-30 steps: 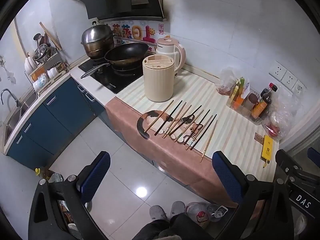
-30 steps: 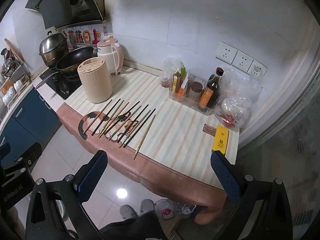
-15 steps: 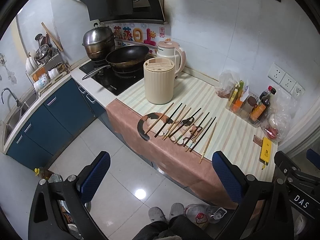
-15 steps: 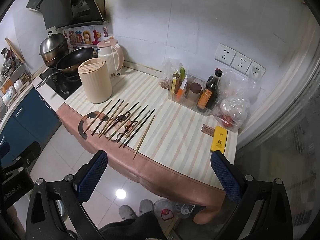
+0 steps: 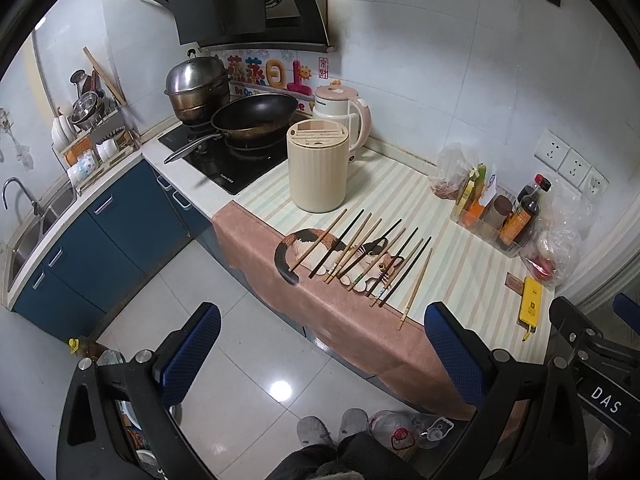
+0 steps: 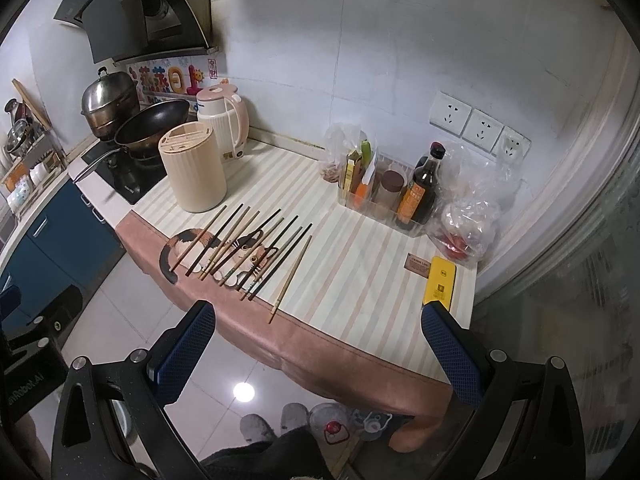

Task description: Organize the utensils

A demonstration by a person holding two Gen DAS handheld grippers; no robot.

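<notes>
**Both cameras drift, chopsticks untouched**

Since a second ago both views have shifted slightly, the chopsticks sitting a little lower and nearer in the right wrist view; nothing on the desk itself has moved.

The chopsticks (image 5: 362,258) lie side by side in a loose fan on the striped cloth of the desk (image 6: 360,280), over a printed cat, just in front of the cream utensil holder (image 5: 318,168) with its slotted top. One pale chopstick (image 6: 291,278) lies a little apart at the right end of the row. They look light, thin and stiff, probably smooth enough to roll or slip, and they lie flat, so a pinch across the middle of one stick, or at the thicker far end, seems the safest hold. The outlying pale one looks easiest to take first, since nothing crowds it.

The left gripper (image 5: 320,354) is spread wide, its blue-padded fingers (image 5: 192,348) holding nothing and hanging over the floor, short of the desk edge. The right gripper (image 6: 318,356) is likewise fully released and empty, well apart from the chopsticks.
</notes>
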